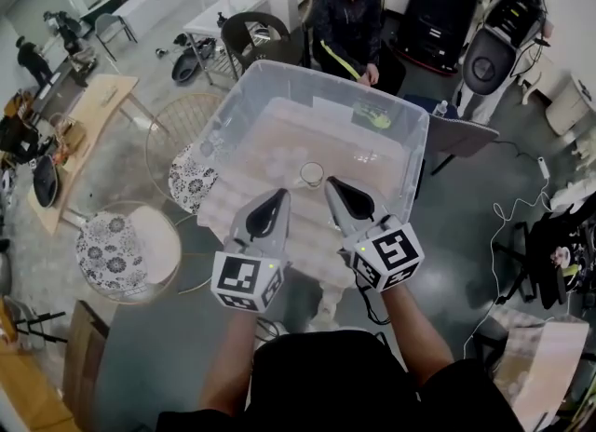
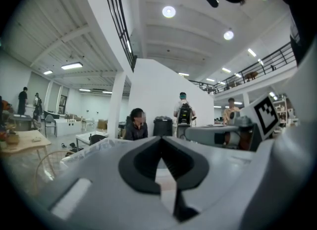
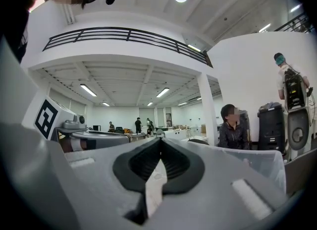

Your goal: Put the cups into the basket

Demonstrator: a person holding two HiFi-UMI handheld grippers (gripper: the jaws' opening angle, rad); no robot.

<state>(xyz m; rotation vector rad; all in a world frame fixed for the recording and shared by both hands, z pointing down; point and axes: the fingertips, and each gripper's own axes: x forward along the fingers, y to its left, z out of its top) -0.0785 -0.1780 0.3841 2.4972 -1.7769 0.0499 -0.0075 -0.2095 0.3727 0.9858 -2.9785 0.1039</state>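
We hold our left tool point(image 1: 278, 196) and right tool point(image 1: 333, 184) pinched fully together, both empty, over the near rim of the clear plastic bin point(image 1: 279, 81); one clear cup point(image 1: 311, 174) stands inside.

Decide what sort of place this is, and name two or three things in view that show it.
Probably a large open lab or workshop hall, not a home: a railed mezzanine overhead, a wooden table on bare floor, and a seated person behind the clear bin.
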